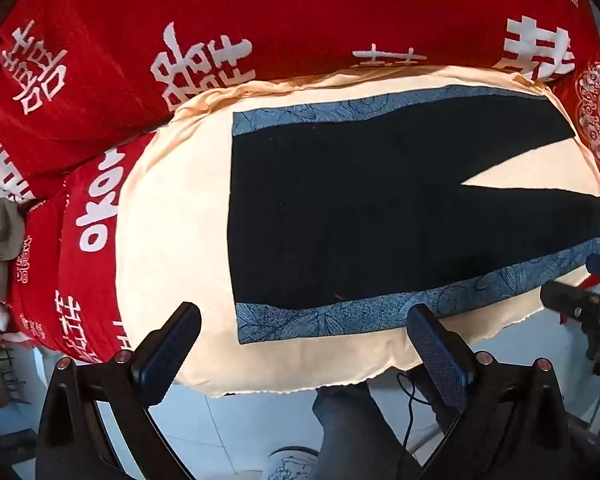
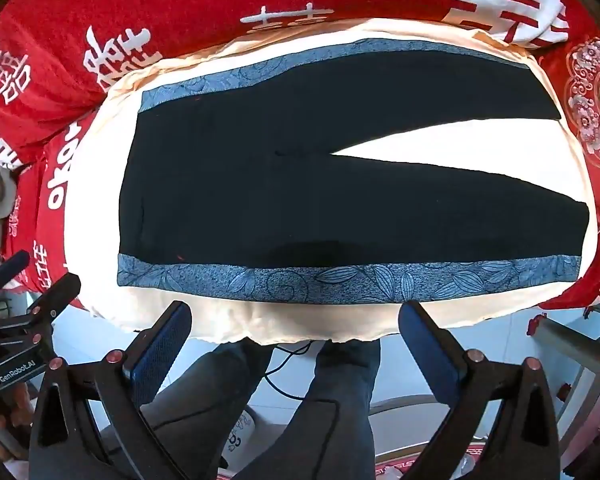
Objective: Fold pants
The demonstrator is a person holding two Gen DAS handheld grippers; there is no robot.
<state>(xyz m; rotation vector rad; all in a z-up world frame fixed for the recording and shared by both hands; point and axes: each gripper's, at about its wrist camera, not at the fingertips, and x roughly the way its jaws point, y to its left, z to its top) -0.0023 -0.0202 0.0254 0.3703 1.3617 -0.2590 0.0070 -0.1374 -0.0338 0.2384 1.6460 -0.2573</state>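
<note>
Both grippers hang spread wide and grasping nothing, poised just off the near edge of the cream cloth (image 1: 172, 216) on which the pants (image 1: 340, 208) lie. The left gripper (image 1: 304, 354) sits off the near edge of that cloth toward the waistband end, its blue-padded fingers (image 1: 168, 344) splayed with only cloth and floor showing between them. The right gripper (image 2: 294, 338) hovers likewise before the cloth's near edge, roughly opposite the middle of the garment, its jaws apart and clear of the fabric.

The pants are black with a blue leaf-patterned stripe (image 2: 340, 282) down each outer seam. They are spread flat near the middle of the cloth, waistband to the left, the two legs running right and parting into a narrow V that lets the cloth show through. The near stripe runs along the cloth's near edge, closest to both tools. Laid out this smoothly, with no crease or doubled layer, the garment looks ready for folding but not yet folded.

Beyond the cloth's far and left edges lies a red blanket (image 1: 300, 20) printed with white characters and lettering. Below its near edge, the person's grey-trousered legs (image 2: 340, 400) and a pale tiled floor show.

A sensible first step, judging from this layout, would be pinching the near leg and waist edge to bring one leg over the other.
</note>
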